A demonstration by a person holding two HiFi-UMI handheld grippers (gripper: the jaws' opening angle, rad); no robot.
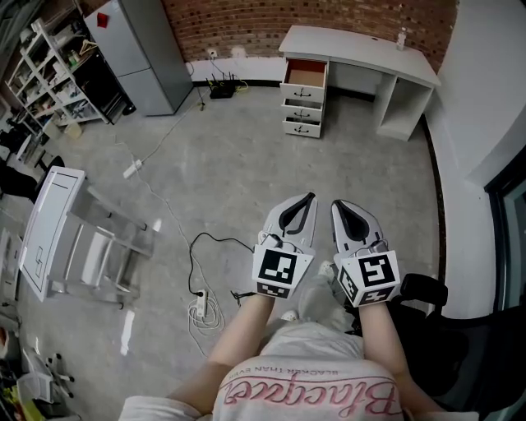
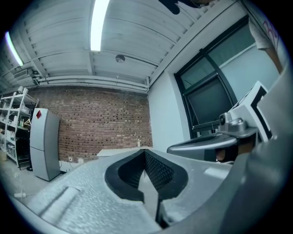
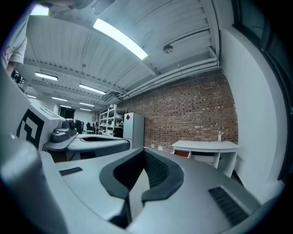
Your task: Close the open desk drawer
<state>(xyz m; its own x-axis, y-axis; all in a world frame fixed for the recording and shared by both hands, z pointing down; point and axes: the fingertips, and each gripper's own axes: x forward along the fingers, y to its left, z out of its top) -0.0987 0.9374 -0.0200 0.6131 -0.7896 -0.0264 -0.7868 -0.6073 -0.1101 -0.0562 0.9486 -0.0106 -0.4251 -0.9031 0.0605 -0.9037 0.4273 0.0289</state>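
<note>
One open top drawer (image 1: 306, 75) of white desk (image 1: 362, 48)

Industrial-style lab or workshop room

A red brick wall (image 1: 312, 16) closes the far side above a bare concrete floor (image 1: 246, 164). Stocked metal shelving (image 1: 49, 66) and a tall grey cabinet (image 1: 140, 49) stand far left, with a white desk (image 1: 353, 45) far right. Loose cables (image 1: 201, 271) trail nearby, and strip lights (image 3: 121, 39) hang overhead.

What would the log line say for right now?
left gripper: shut, empty | right gripper: shut, empty | top drawer: open, untouched | desk: far across floor, by brick wall
</note>
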